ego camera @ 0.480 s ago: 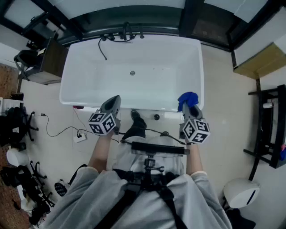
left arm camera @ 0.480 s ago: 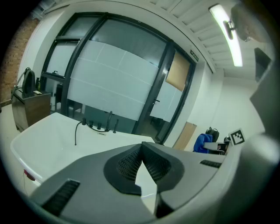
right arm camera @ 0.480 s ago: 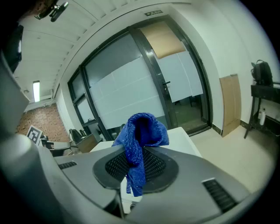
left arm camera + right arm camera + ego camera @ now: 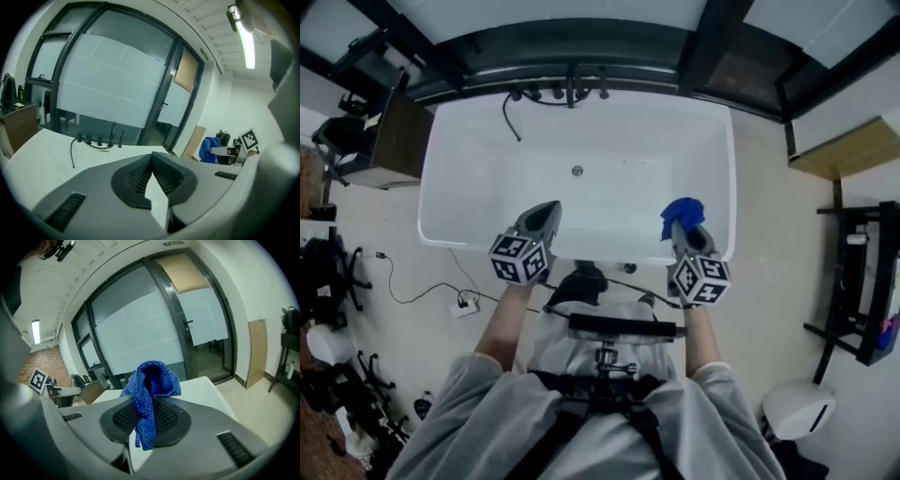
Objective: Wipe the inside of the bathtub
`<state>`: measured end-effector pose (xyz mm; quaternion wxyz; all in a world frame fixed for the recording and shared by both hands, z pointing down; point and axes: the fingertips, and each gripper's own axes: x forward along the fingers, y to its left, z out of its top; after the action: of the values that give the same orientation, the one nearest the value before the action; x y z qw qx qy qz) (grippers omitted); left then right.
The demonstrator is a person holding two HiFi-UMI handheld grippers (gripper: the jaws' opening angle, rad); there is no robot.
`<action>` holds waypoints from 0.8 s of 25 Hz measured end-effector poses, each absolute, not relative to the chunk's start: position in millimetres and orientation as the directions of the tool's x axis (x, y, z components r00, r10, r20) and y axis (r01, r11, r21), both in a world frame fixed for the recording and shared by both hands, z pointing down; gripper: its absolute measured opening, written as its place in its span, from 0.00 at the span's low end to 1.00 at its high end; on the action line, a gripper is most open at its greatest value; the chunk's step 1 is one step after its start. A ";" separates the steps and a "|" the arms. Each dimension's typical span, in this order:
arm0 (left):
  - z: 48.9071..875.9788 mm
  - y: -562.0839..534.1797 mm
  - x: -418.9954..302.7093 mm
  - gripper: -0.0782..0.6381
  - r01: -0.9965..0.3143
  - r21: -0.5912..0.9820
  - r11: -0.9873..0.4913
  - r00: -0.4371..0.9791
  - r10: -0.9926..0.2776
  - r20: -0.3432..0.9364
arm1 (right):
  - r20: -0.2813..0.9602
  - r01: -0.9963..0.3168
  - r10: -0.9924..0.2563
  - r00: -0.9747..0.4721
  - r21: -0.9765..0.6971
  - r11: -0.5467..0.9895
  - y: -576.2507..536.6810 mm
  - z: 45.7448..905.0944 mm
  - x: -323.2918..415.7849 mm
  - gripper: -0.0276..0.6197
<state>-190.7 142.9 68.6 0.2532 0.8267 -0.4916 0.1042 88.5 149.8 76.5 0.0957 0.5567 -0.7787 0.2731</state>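
Head view: a white bathtub (image 4: 478, 202) stands crosswise in front of the person, with its drain (image 4: 577, 171) mid-floor and a dark faucet set (image 4: 570, 95) on the far rim. The left hand-held gripper (image 4: 546, 212) reaches over the near rim on the left. The right hand-held gripper (image 4: 679, 227) reaches over the near rim by the right-hand end, carrying a blue cloth (image 4: 682, 213) at its tip. Whether the cloth touches the tub wall cannot be told from here.

Left gripper view: the left hand-held gripper (image 4: 152, 157) has its jaws drawn together at the tips, with nothing between them. Beyond lie the tub's pale rim (image 4: 51, 154) and the faucet set (image 4: 100, 140).

Right gripper view: the right hand-held gripper (image 4: 149, 403) is clamped on the blue cloth (image 4: 149, 383), which bunches above the jaws and hangs down between them.
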 end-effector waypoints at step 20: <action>173.5 8.6 -148.6 0.12 -0.878 0.303 -0.371 0.476 -0.747 0.464 | 0.432 -0.923 -0.816 -0.383 -0.215 0.320 -34.0 200.5 54.4 0.14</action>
<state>-148.6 8.6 173.5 0.2610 0.8185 -0.4962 0.1255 54.4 -34.0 200.5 0.1229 0.5415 -0.8030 0.2165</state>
